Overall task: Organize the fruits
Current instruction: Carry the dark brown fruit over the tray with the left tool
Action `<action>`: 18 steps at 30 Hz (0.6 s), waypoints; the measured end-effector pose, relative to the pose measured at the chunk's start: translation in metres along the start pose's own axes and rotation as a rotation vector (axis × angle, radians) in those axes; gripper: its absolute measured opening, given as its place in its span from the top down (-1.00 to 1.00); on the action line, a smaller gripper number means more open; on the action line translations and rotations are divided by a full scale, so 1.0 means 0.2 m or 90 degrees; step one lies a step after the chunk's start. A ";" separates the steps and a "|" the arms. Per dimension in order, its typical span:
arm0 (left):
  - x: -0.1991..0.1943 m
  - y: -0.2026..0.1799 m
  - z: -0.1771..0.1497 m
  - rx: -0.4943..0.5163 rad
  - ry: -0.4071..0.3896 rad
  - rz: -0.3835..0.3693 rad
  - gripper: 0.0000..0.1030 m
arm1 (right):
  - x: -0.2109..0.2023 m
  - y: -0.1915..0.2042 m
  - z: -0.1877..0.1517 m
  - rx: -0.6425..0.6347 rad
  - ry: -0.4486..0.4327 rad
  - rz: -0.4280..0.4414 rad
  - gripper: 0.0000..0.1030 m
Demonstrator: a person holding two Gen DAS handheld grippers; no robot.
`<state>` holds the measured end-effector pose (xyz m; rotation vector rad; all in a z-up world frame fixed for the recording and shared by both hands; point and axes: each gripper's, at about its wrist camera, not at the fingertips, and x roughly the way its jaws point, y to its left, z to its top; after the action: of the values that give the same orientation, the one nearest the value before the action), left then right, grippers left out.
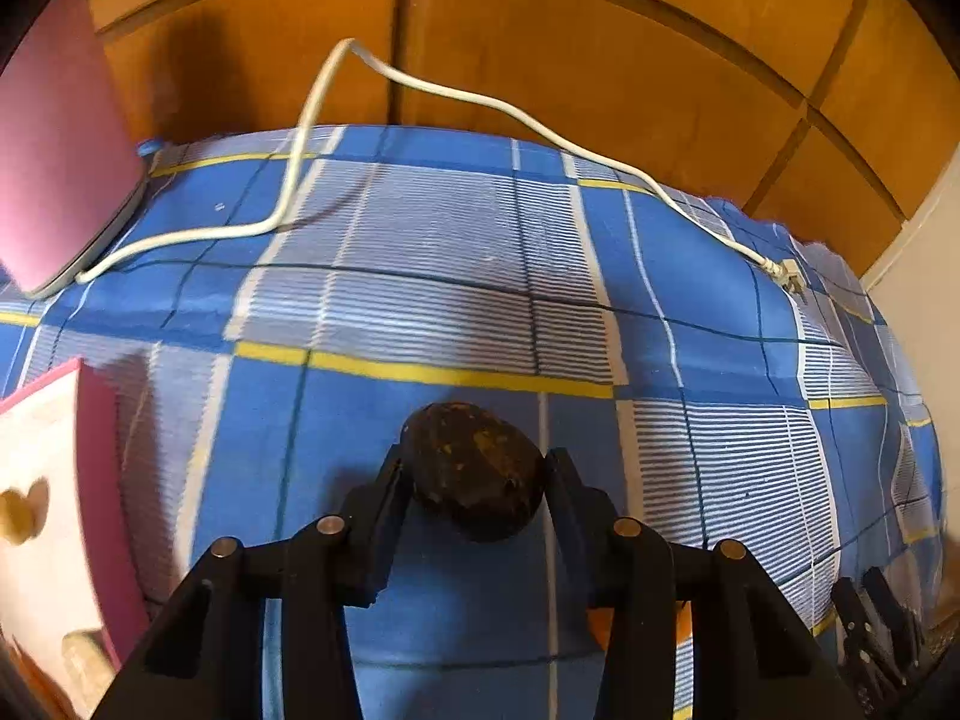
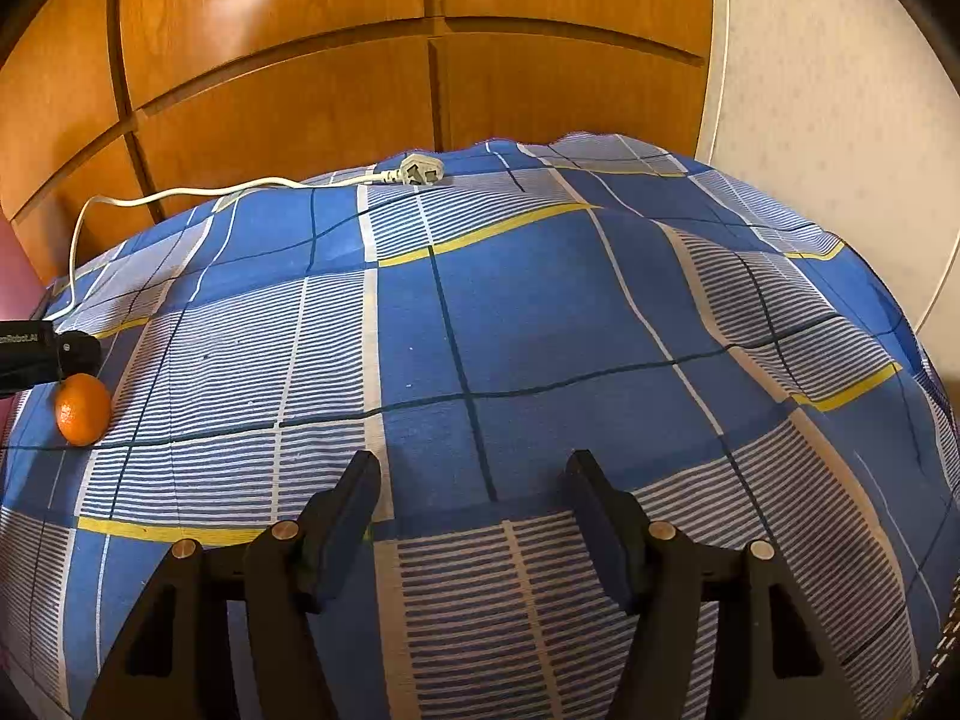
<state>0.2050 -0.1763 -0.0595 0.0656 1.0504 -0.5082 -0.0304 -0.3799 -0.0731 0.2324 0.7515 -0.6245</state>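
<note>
On the blue checked bedsheet (image 1: 456, 276), the step in hand looks like picking up the first fruit: the left gripper (image 1: 474, 468) angles steeply down with its pads closed against both sides of a dark brown, rough-skinned fruit (image 1: 477, 468). Next it probably needs a steady lift toward the pink-edged box (image 1: 96, 450) at the left. The right gripper (image 2: 474, 474) hovers released and empty, well apart from the orange (image 2: 83, 409) resting on the sheet.
</note>
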 end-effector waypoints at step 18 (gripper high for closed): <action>-0.66 0.39 -0.24 -0.123 -0.135 0.049 0.12 | 0.00 0.01 0.00 -0.003 0.000 -0.004 -0.28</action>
<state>0.1485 -0.0448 0.0127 -0.1158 0.8815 -0.3336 -0.0298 -0.3784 -0.0729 0.2257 0.7543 -0.6279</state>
